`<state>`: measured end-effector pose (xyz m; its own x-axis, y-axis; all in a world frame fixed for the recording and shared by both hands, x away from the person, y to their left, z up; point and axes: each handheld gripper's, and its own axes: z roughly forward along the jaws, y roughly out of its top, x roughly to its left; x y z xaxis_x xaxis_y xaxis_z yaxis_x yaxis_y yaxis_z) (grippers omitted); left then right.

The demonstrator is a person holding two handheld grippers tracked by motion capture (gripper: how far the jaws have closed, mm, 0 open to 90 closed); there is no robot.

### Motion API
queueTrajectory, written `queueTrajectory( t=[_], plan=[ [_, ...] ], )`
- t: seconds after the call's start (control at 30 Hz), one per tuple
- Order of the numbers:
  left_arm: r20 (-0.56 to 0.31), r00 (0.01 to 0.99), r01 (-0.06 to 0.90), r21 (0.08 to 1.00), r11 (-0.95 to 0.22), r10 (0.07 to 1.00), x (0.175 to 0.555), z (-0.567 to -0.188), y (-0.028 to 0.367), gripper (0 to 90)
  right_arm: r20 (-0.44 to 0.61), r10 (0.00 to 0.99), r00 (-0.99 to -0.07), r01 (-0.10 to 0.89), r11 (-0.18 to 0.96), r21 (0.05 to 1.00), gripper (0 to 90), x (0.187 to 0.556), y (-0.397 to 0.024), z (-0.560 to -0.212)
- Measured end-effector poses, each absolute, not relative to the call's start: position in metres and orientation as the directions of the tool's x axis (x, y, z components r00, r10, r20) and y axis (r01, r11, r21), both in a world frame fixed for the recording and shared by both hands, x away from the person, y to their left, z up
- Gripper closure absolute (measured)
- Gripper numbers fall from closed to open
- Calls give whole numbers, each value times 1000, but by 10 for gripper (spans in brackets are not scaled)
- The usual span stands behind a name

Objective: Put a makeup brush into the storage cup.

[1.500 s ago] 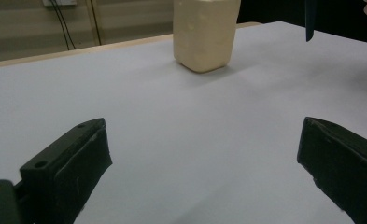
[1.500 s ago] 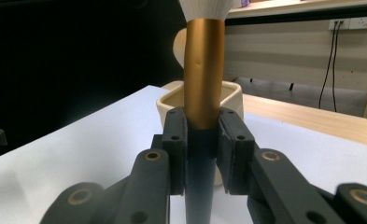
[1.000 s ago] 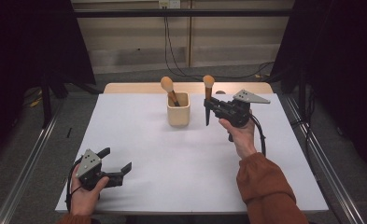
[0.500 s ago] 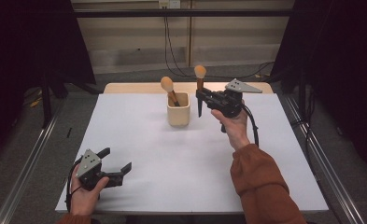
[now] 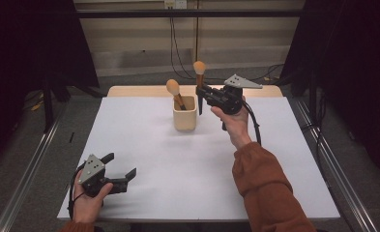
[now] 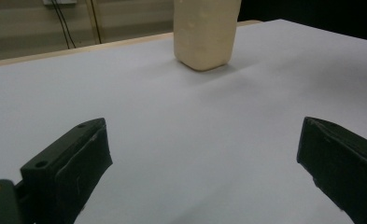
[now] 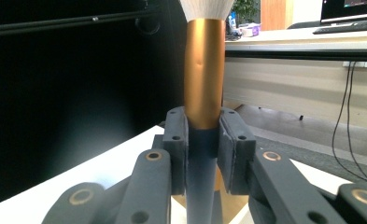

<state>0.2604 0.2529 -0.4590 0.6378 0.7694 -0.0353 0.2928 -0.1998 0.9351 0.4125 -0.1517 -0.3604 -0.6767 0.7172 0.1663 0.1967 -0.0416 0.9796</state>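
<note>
Right tongs (image 5: 200,94) clamped on makeup brush (image 5: 199,72), upright just beside the beige holder (image 5: 184,114); left tongs (image 5: 121,166) apart, idle on worktop (image 5: 144,145). Risk: handle strikes rim, tipping holder.

I can read no text, label, brand or number anywhere here. The monitor (image 7: 351,9) at the upper right of my right gripper view is lit, but whatever stands on its screen is too small and blurred to make out.
</note>
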Motion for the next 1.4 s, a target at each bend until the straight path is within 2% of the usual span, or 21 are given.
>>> queueTrajectory(
  t=[0.4, 0.83, 1.4],
  plan=[
    [-35, 641, 292, 935, -202, 767, 261, -459, 253, 25, 150, 740, -655, 173, -47, 984, 756, 431, -140, -346],
    [-39, 639, 290, 937, -194, 768, 262, -459, 253, 24, 137, 758, -638, 175, -31, 984, 756, 449, -124, -354],
    [-41, 638, 292, 937, -192, 769, 261, -459, 254, 24, 151, 756, -636, 214, -16, 977, 756, 459, -116, -383]
  ],
)
